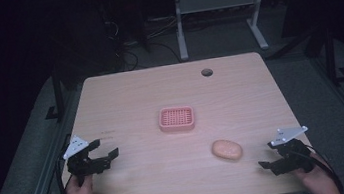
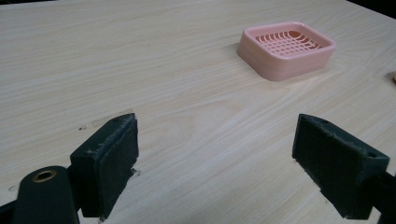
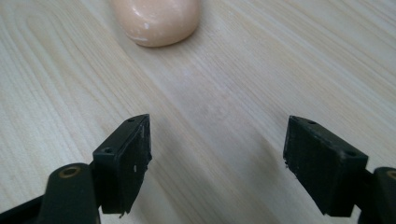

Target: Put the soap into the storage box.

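wooden table holds pink soap dish, soap bar.

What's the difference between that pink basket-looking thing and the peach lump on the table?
The pink soap dish is squarish with a slotted grid floor and raised walls; the peach soap bar is a smooth, solid oval. The dish sits mid-table, while the bar lies nearer the right gripper. Both rest untouched on the wooden table.

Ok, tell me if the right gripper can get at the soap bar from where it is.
Probably yes. The right gripper is open, and only bare table lies between it and the soap bar.
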`<state>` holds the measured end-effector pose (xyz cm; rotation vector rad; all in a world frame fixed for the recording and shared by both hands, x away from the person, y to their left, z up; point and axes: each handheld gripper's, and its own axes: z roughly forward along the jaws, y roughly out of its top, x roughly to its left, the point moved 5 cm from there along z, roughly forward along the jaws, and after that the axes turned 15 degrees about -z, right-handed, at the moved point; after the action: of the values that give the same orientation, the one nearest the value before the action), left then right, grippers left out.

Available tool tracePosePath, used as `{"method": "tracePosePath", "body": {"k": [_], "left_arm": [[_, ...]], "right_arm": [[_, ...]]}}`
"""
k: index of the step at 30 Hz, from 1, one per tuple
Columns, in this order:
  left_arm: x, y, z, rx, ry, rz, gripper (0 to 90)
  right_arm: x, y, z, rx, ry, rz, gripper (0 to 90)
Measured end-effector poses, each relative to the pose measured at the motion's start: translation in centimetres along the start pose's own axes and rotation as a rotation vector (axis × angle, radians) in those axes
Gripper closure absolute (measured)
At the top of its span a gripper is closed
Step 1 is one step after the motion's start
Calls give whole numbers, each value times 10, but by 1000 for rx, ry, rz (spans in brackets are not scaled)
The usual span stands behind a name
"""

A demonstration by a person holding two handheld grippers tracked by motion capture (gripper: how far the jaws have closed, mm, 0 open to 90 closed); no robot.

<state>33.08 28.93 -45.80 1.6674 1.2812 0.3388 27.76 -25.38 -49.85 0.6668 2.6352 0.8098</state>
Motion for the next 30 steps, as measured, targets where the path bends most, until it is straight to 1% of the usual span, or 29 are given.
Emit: {"method": "tracePosePath", "body": {"k": [5,6,18,19,22,25,30], "left_arm": [[1,0,0,-1,8,-1,143],[1,0,0,0,8,-2,143],[1,0,-3,-4,2,-7,142],[1,0,-3,-5,4,-4,142],[2,0,-4,-7,6,-6,142],[2,-1,-4,-8,4,-16,142],[2,-1,-4,-4,5,-10,142]], "right_arm": [[1,3,2,4,9,-17,228],[2,3,2,5,12,-14,228],[6,14,2,8,18,-57,228],[6,15,3,7,19,-66,228],[6,19,2,8,21,-73,228],[6,23,1,8,22,-82,228],[5,29,0,14,24,-97,228]]}}
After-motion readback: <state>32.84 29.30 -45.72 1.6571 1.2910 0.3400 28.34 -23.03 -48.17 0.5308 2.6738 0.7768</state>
